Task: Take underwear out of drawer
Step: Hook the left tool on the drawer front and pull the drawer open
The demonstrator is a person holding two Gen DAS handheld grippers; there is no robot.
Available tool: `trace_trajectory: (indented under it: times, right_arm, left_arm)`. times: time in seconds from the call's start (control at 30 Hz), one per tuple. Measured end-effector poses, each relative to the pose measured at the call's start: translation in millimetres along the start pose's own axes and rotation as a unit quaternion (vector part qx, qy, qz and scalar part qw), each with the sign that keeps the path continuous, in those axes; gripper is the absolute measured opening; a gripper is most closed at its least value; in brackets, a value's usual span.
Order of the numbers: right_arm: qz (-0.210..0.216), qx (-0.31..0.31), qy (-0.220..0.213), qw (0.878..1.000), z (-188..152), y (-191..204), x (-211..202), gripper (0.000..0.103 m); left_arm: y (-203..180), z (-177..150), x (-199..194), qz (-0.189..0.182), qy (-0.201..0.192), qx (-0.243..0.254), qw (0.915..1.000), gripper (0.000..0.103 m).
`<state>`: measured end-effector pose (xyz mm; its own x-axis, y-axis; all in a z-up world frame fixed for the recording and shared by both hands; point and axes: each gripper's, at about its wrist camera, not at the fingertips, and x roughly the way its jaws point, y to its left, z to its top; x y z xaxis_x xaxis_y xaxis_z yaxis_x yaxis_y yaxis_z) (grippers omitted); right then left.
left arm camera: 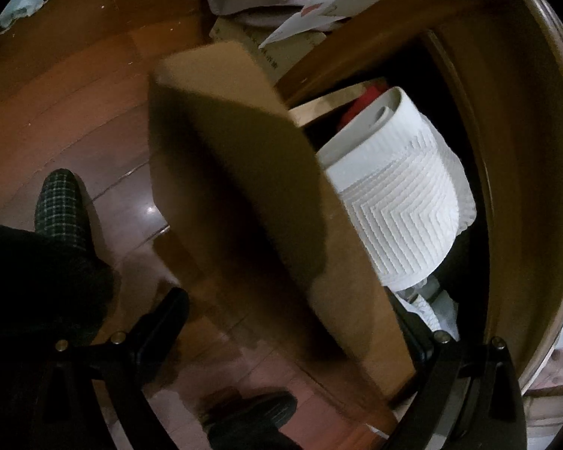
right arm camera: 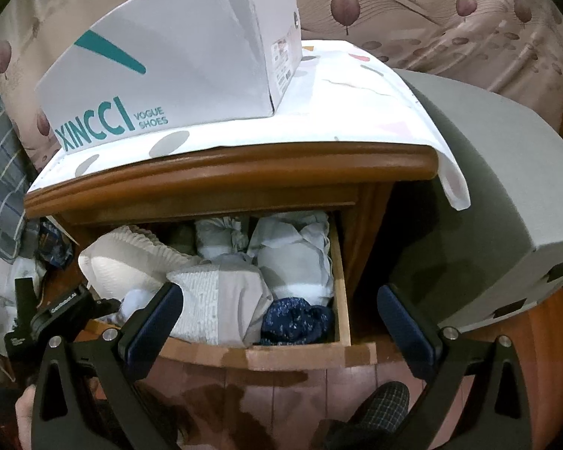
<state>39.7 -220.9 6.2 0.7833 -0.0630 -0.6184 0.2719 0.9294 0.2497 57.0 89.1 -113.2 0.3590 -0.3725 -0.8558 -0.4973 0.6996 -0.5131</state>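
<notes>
The wooden drawer [right arm camera: 300, 356] of a nightstand stands pulled out, packed with folded garments. A white ribbed garment [right arm camera: 131, 258] lies at its left side, and in the left wrist view this white ribbed garment [left arm camera: 401, 202] is close up. A grey-white folded piece [right arm camera: 221, 300] lies in the middle and a dark blue piece [right arm camera: 296, 320] at front right. My right gripper [right arm camera: 287, 322] hangs open in front of the drawer, holding nothing. My left gripper [left arm camera: 296, 326] is open and straddles the blurred drawer front [left arm camera: 244, 187], with one finger inside the drawer and one outside.
A white shoe box [right arm camera: 169, 67] sits on a spotted cloth [right arm camera: 356, 105] on top of the nightstand. A grey box [right arm camera: 488, 187] stands to the right of it. A checked slipper [right arm camera: 386, 401] is on the wooden floor [left arm camera: 75, 93] below the drawer.
</notes>
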Motion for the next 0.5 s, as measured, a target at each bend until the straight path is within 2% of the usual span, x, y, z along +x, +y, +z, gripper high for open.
trace_trajectory:
  times: [0.27,0.5]
  right_arm:
    - [0.005,-0.005,0.016,1.0,-1,4,8,0.103]
    - [0.005,-0.018,0.031,0.999,-1,9,16,0.103]
  left_arm:
    - [8,-10,-11,0.013,0.004,0.026,0.9996,0.101]
    - [13,-17,-18,0.022,0.024,0.029,0.999,0.101]
